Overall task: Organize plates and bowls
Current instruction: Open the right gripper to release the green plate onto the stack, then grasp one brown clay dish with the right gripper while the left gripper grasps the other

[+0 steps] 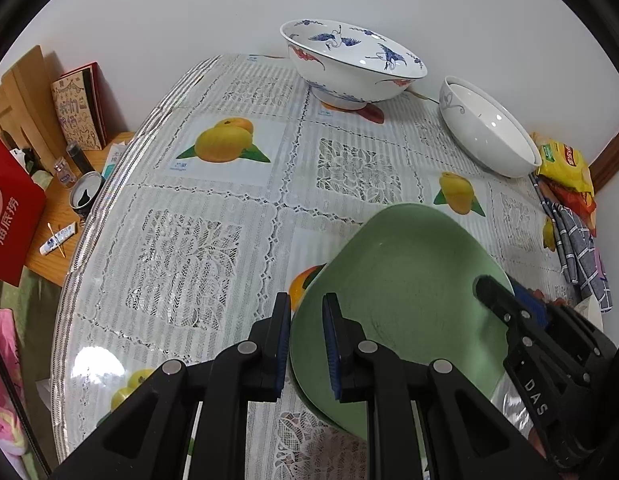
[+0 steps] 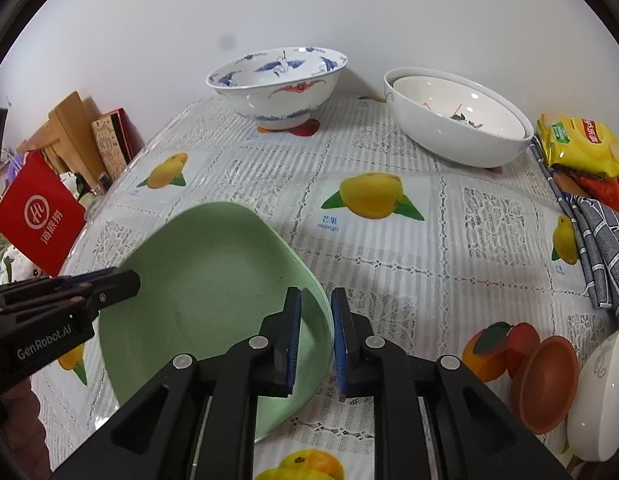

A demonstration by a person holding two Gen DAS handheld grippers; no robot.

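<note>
The green plate (image 2: 213,280) lies near the front edge of the desk (image 1: 213,216), on a clear lace-patterned cover printed with mangoes and other fruit. Both tools meet at it from opposite sides. The left tool (image 1: 307,312) straddles the plate's left rim, one blue-padded finger outside the edge and one over the plate's face; its fingers stand close together and, as far as the left wrist view shows, pinch that rim. The right tool (image 2: 315,308) straddles the right rim in the same way, but a sliver of gap shows between its pads and the plate's edge, so it stands slightly spread and does not press on the plate.

At the back of the desk, against the white wall, a white bowl painted with blue cranes (image 2: 277,84) stands upright on its foot. To its right, well apart from it, two plain white bowls (image 2: 457,116) sit nested, one inside the other. At the right edge lie a yellow snack packet (image 2: 581,144) and a grey checked cloth (image 2: 605,248). Near the front right corner a small brown dish (image 2: 545,380) leans beside another white bowl (image 2: 601,396) that is tilted on its side. Left of the desk, a red bag (image 2: 41,216) and wooden boards (image 2: 73,128) sit on lower furniture
</note>
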